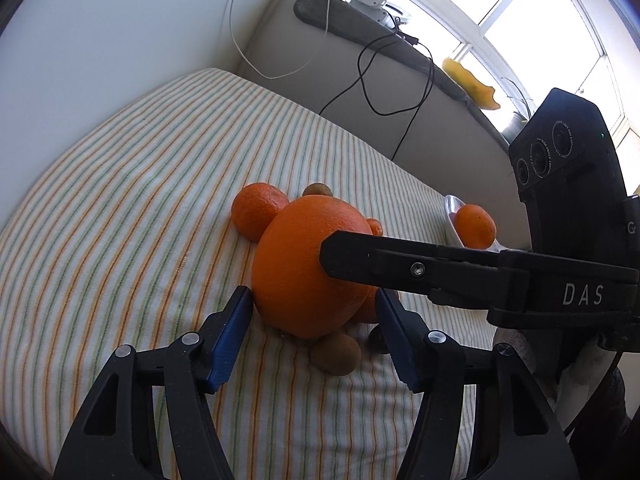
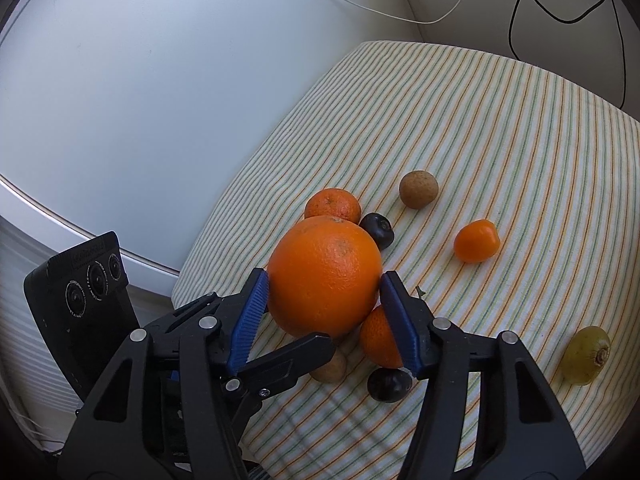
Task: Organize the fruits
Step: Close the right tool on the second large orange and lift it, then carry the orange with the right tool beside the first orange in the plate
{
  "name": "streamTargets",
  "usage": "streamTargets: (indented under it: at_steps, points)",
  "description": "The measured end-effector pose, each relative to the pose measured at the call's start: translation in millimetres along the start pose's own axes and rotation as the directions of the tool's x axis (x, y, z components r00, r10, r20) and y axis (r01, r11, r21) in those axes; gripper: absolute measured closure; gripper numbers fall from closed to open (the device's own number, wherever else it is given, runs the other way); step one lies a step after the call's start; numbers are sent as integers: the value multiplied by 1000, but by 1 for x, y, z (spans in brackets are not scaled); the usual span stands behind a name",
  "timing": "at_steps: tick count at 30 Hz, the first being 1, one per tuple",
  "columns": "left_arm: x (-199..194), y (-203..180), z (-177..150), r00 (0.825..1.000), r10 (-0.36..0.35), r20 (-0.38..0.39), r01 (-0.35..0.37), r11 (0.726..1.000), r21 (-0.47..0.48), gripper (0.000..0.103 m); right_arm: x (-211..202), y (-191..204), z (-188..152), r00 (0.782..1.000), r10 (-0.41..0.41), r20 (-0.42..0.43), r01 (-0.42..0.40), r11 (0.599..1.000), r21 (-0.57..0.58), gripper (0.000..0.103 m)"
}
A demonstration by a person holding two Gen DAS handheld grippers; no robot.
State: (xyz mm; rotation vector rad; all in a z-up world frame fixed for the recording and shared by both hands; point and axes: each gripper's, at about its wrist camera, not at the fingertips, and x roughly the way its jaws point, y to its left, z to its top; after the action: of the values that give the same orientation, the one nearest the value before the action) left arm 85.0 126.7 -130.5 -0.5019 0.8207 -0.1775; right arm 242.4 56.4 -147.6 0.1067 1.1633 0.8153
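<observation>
The right claw (image 2: pixel 324 316) is spread around the large round orange (image 2: pixel 325 274), its blue ribbed pads (image 2: pixel 249 320) just beside each flank, contact unclear. The left claw (image 1: pixel 314 332) is also spread, the same orange straight ahead between its tips. The fruit rests on the striped cloth tabletop (image 2: pixel 500 140), crowded by a smaller mandarin (image 2: pixel 334 205), dark plums (image 2: pixel 378 230) and a brown kiwi (image 2: pixel 418 189). The right claw seems better placed; the orange has no long axis.

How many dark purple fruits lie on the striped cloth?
2. One dark fruit lies behind the big orange, beside the mandarin. The other lies near the right gripper, in front of the orange. More may be hidden under the fruit.
</observation>
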Motion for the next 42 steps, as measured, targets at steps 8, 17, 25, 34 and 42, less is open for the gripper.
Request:
streamTargets:
  at_steps: [8,17,25,34,42]
  points:
    - [-8,-7,1,1000,13,27,-13,1000,16,42,-11,5,-4,1000,7,18,-7,1000,-1,43]
    - [-18,-26,2,998,11,57,-13,999,50,42,-35,7,-8,998,20,54,-20,1000,-11,43]
    - [-22,-49,5,997,-9,70,3,996,90,42,-65,4,-15,995,20,95,-19,1000,-4,43]
    - [-11,-89,4,997,-54,57,45,987,151,42,-109,-18,-30,989,3,148,-6,1000,26,43]
    - [7,-128,3,994,-103,29,95,975,199,42,-147,-47,-47,979,-30,199,15,997,79,43]
